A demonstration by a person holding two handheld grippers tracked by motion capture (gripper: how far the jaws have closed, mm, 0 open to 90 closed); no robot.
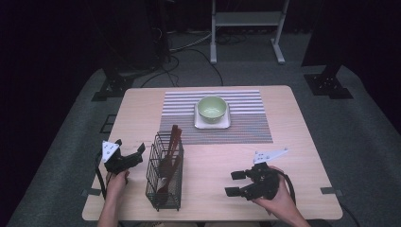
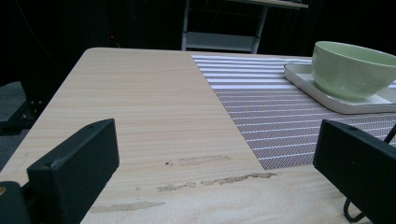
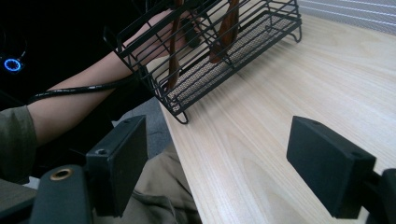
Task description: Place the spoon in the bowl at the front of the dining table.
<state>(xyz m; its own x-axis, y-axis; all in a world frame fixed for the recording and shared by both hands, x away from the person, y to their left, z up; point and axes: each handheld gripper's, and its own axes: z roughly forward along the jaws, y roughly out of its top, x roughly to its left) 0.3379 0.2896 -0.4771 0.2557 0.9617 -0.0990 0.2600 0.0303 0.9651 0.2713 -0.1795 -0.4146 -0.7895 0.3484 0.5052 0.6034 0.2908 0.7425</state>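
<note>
I hold both grippers wide open and empty: left gripper [image 1: 126, 160] at nine o'clock of the wire basket [image 1: 165, 184], right gripper [image 1: 239, 183] at three. Next, I'd judge, is reaching for a wooden utensil [image 1: 171, 150] inside.

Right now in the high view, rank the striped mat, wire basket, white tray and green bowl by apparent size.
1. Striped mat, clearly largest.
2. Wire basket; it stands nearer the camera, which may enlarge it.
3. White tray.
4. Green bowl, slightly smaller than the tray beneath it.

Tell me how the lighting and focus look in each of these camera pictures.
High view: light wooden table lit, surroundings dark. Left gripper view: pale green ceramic bowl sharp, black jaws slightly soft. Right gripper view: black wire basket clear, background dark.
</note>
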